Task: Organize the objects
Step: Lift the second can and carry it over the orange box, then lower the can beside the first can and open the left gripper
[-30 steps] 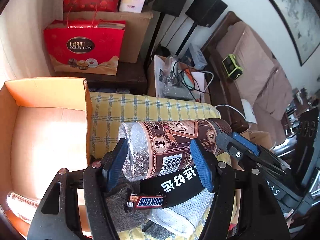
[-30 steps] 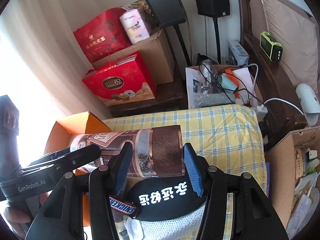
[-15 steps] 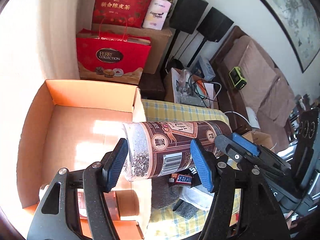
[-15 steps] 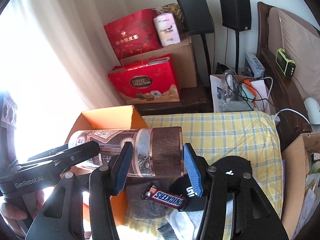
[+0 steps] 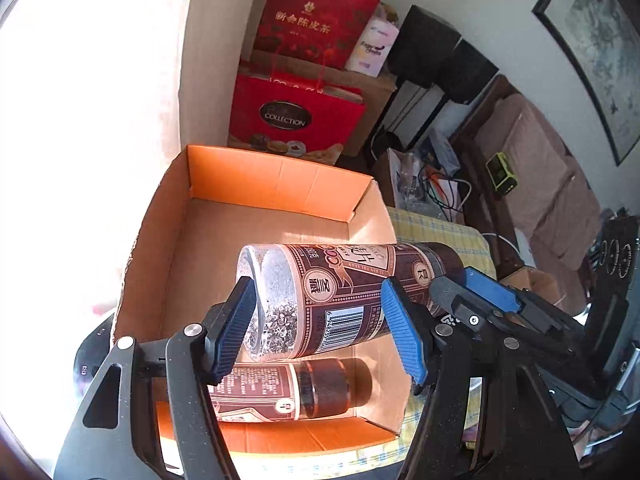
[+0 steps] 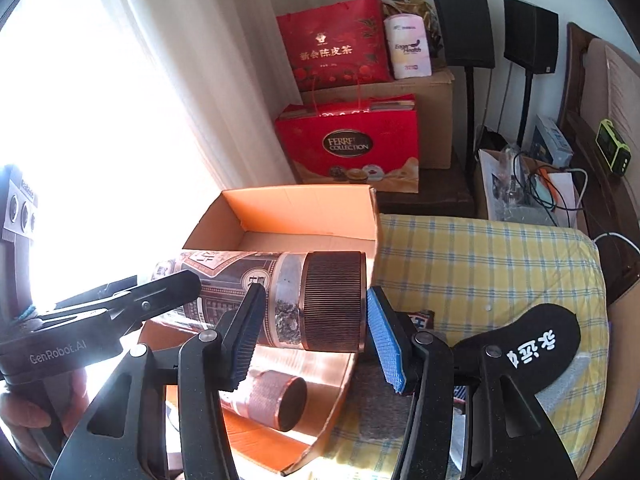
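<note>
The orange cardboard box [image 5: 276,184] is the largest thing in play: open-topped, it sits at the window end of the yellow checked cloth [image 6: 492,264], and both grippers hang above its opening. On its floor, against the near wall, a second tea jar [image 5: 296,390] already lies on its side with its brown cap toward the cloth side.

Held over the box is the tall tea jar [image 5: 344,296], a clear cylinder with a brown printed label and a ribbed copper-brown cap [image 6: 334,300]. It lies level, its long axis running across the box's width, roughly parallel to the jar below and above it. The clear base end points toward the window side and the capped end reaches the box's cloth-side wall.

The left gripper [image 5: 320,328] is clamped across the base end of the jar, its blue pads pressing the barrel from both sides. The right gripper [image 6: 316,332] grips the other end, one pad on the barrel beside the cap and one at the cap's face side, so the jar hangs between the two hands like a carried log. Neither hand is the nearer; each owns one end.

Judging from this, the coming move is a straight lowering, and what matters is keeping the jar parallel to the one beneath so it settles in the free floor behind it, not across it.
</note>
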A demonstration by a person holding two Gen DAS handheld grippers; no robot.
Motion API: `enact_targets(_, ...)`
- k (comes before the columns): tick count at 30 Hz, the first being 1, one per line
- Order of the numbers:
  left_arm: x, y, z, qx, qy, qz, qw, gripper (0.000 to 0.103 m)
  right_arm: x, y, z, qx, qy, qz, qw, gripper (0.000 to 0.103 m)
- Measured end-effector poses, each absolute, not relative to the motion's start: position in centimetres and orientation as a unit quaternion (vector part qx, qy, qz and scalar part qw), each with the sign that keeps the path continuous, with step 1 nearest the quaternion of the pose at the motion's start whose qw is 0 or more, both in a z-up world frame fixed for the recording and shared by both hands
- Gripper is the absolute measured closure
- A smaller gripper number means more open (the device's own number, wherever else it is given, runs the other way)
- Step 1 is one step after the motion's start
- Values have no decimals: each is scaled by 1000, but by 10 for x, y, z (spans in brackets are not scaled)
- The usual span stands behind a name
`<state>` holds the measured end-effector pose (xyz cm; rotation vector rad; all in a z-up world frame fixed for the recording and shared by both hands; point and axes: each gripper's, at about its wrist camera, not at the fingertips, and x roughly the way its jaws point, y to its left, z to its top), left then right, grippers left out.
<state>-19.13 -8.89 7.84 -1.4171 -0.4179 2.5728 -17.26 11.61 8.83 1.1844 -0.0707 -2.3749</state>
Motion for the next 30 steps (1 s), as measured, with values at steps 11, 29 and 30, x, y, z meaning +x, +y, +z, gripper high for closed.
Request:
enact_targets(11, -188, -137, 46, -500, -144, 850, 83, 41, -168, 69, 60, 456, -3, -851, 260, 49)
enact_targets(29, -195, -150, -13, -561, -152, 809, 82, 41, -161, 54, -3, 522, 20, -817, 244, 50)
enact_targets(30, -196, -150, -14, -564, -150, 808, 83, 41, -160, 52, -5, 523, 23, -817, 242, 50)
